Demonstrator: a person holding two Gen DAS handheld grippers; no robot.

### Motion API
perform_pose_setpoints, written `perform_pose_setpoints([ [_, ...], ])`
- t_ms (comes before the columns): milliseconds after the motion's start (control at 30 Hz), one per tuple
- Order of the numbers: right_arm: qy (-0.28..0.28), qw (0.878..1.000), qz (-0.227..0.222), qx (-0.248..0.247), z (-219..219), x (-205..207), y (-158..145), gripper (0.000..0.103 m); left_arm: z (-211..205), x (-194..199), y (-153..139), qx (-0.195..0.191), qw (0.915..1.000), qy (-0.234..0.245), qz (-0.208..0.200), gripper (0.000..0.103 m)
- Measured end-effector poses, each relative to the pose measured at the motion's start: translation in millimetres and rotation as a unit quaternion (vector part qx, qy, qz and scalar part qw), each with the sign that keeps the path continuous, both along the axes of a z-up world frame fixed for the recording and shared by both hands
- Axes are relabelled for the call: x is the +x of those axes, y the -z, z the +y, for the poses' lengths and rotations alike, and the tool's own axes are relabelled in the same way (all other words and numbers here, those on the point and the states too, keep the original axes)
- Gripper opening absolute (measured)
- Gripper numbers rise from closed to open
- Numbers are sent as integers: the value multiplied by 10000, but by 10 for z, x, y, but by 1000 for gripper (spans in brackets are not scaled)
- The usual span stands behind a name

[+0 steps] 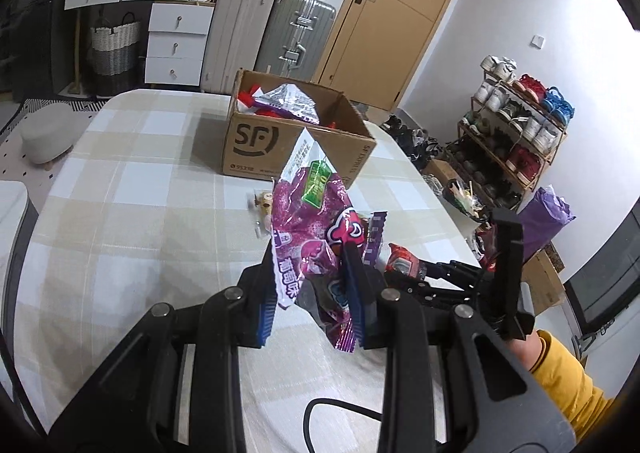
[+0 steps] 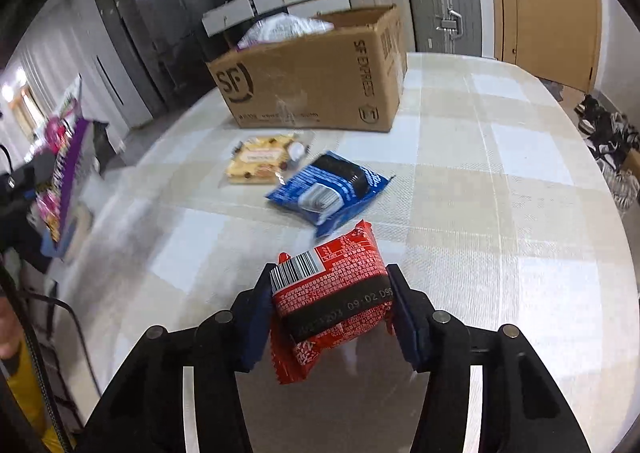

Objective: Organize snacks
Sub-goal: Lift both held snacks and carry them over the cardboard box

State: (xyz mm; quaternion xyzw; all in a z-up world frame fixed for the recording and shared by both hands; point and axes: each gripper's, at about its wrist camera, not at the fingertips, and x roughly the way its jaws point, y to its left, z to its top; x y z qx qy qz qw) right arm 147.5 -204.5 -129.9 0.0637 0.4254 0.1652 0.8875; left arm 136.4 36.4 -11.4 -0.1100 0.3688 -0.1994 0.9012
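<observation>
My left gripper (image 1: 308, 253) is shut on a purple grape-candy bag (image 1: 308, 209), held upright above the checked table (image 1: 120, 193). An open cardboard box (image 1: 256, 149) marked SF stands behind it with several snacks inside. My right gripper (image 2: 331, 273) is shut on a red snack pack (image 2: 332, 293), both blue pads pressing its sides just above the table (image 2: 500, 213). Ahead of it lie a blue snack pack (image 2: 328, 189) and a yellow biscuit pack (image 2: 260, 161), in front of the box (image 2: 312, 81). The left gripper's purple bag (image 2: 60, 173) shows blurred at the left edge.
Suitcases (image 1: 296, 37) and white drawers (image 1: 176, 41) stand behind the table, a wooden door (image 1: 396, 13) beyond. A shoe rack (image 1: 516, 125) and floor clutter lie past the table's right edge. A yellow sleeve (image 1: 568, 377) holds the right gripper (image 1: 404, 269).
</observation>
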Motion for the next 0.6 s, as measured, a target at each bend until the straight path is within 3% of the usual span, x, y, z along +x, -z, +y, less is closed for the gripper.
perform_pose_setpoints([
  [300, -86, 9944, -707, 784, 87, -479, -714, 53, 70, -512, -249, -35, 9997, 108, -213, 26],
  [600, -434, 9800, -1481, 1259, 369, -916, -1408, 53, 141, -972, -499, 14, 9993, 142, -344, 27],
])
